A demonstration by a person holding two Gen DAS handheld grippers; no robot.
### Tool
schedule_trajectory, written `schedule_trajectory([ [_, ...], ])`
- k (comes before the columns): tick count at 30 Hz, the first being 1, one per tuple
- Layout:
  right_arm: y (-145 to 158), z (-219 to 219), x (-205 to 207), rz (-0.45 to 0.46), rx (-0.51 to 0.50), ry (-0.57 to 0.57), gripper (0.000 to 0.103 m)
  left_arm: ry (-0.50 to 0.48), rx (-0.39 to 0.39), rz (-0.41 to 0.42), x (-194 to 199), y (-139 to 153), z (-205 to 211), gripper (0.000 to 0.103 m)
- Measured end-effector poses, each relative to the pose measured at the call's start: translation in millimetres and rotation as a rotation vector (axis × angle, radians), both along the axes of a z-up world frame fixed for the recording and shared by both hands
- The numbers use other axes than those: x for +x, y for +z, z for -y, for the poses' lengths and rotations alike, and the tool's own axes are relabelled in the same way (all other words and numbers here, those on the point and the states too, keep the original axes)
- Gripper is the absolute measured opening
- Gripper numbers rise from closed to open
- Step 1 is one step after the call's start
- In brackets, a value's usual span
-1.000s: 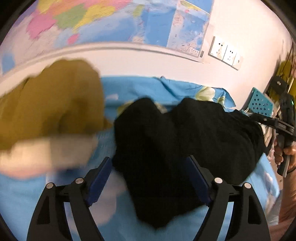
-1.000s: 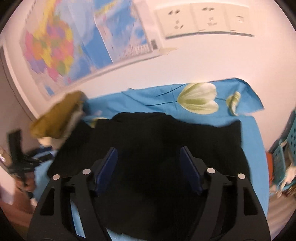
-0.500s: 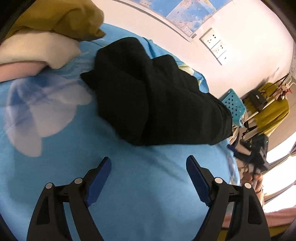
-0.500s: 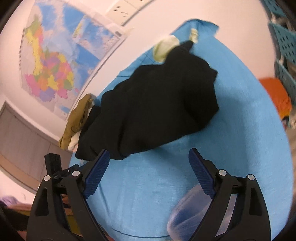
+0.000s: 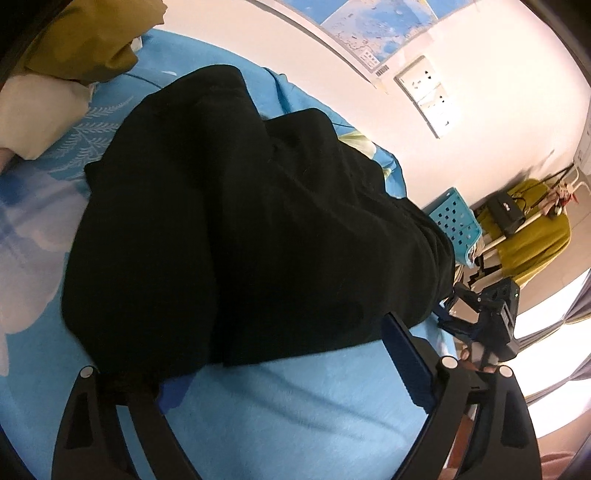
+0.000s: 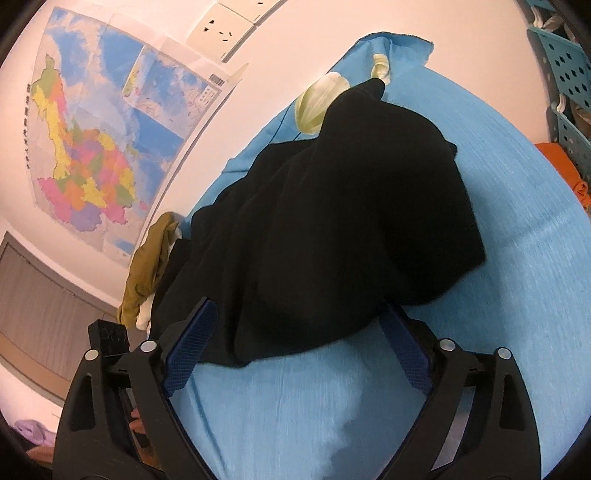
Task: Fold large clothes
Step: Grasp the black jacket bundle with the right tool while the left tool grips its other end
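- The bed [image 5: 295,424], under a blue flowered sheet, fills both wrist views; a map [image 6: 110,147] and wall sockets [image 6: 229,29] hang on the wall at 12 o'clock.
- The black garment [image 5: 258,221] lies bunched across the middle of the sheet, its near hem toward 6 o'clock. A second ago I had it up in front of the wall; now it rests on the bed and both my cameras look down on it.
- A mustard garment [image 5: 85,44] over a cream one sits at 10 o'clock in the left view, just beside the black cloth.
- A blue perforated basket [image 5: 454,221] stands off the bed at 3 o'clock.
- My left tongs [image 5: 280,365] are opening wide, straddling the near hem; the left finger is partly under a fold of cloth, and nothing is pinched.
- My right tongs [image 6: 299,343] are opening too, spread to either side of a hanging lobe of the hem, pads clear of it.
- My reading: the garment has just been let go and both tongs have dropped to its near edge, so the next grip for a fold looks due here.
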State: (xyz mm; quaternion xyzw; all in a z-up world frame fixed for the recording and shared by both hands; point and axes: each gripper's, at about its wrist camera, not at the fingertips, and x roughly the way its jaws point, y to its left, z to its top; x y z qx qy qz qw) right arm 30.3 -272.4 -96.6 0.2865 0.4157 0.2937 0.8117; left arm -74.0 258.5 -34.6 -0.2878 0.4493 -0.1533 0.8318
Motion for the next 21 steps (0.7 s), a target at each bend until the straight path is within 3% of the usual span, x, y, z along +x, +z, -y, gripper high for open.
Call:
schedule_trajectory([
  [5,2.1,-7.3,8.8,0.009,0.001,-0.076,0.093,0.033,-0.083,-0.031,14.5,-3.1,-6.9,0.089],
  [17,-4.0,19.2,-4.4,-0.05,-0.015,-0.209,0.092,0.044,-0.094,-0.038,19.2,-3.9,-8.7,0.085],
  [21,-3.1,9.5,11.8,-0.03,-0.042,-0.231,0.098,0.032,-0.114,-0.037,26.9,-3.2,-6.8,0.096],
])
